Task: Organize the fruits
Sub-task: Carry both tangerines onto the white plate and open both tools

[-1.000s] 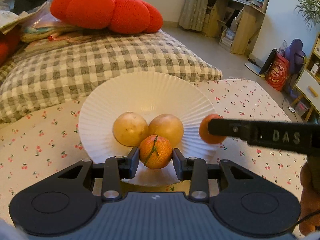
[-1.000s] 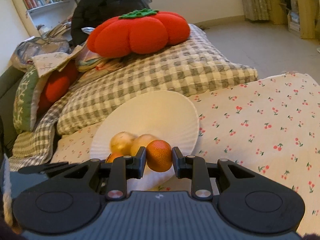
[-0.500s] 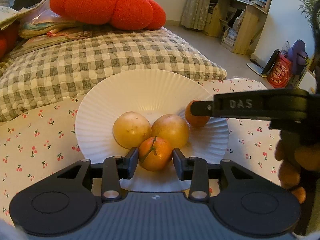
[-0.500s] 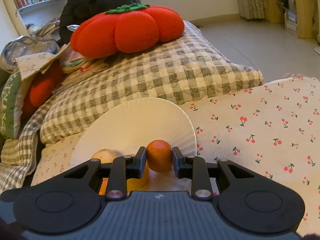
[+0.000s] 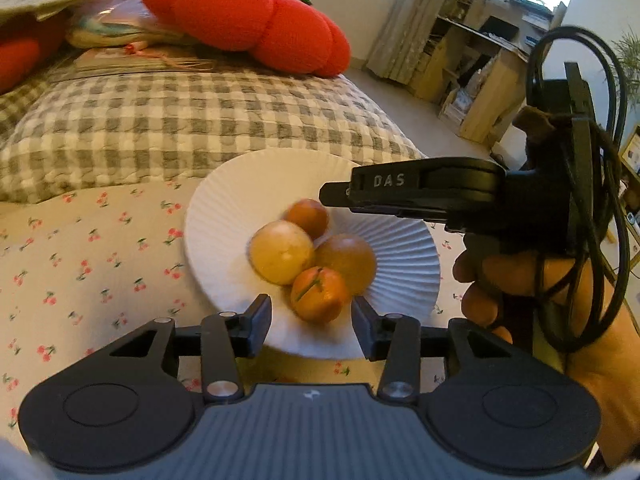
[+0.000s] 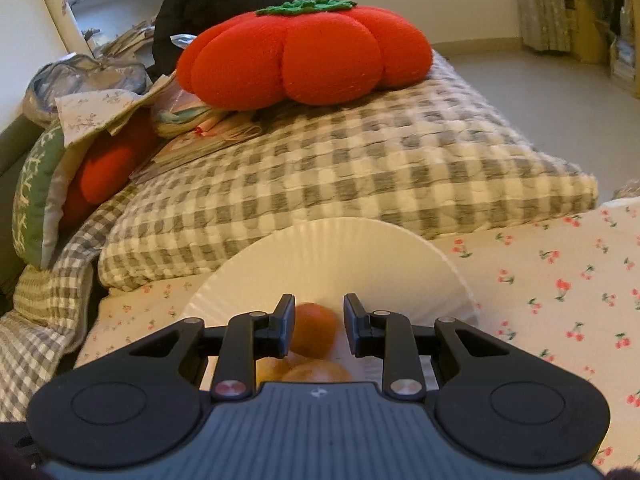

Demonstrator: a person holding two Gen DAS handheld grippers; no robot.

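Note:
A white fluted plate (image 5: pixel 208 216) lies on cherry-print cloth and holds two yellow fruits (image 5: pixel 280 252) (image 5: pixel 348 260). A stemmed tangerine (image 5: pixel 320 294) rests on the plate's near side. My left gripper (image 5: pixel 311 322) is just behind it; its jaws are opening and neither pad touches the fruit. My right gripper (image 5: pixel 332 194) reaches in from the right over the plate (image 6: pixel 320 248). In the right wrist view the right gripper (image 6: pixel 320 328) has narrow jaws with a small blurred orange (image 6: pixel 314 332) low between the fingertips. That orange (image 5: pixel 306 218) is beside the far yellow fruit.
A grey checked pillow (image 5: pixel 180 128) lies right behind the plate with a red tomato cushion (image 5: pixel 248 16) on top. More cushions and papers are piled at the left (image 6: pixel 80 168). A hand (image 5: pixel 500 276) holds the right gripper. Wooden shelves (image 5: pixel 480 92) stand at the far right.
The left jaws have spread away from the stemmed tangerine, which now lies on the plate. The right gripper has carried the small orange in over the plate, down beside the yellow fruits.

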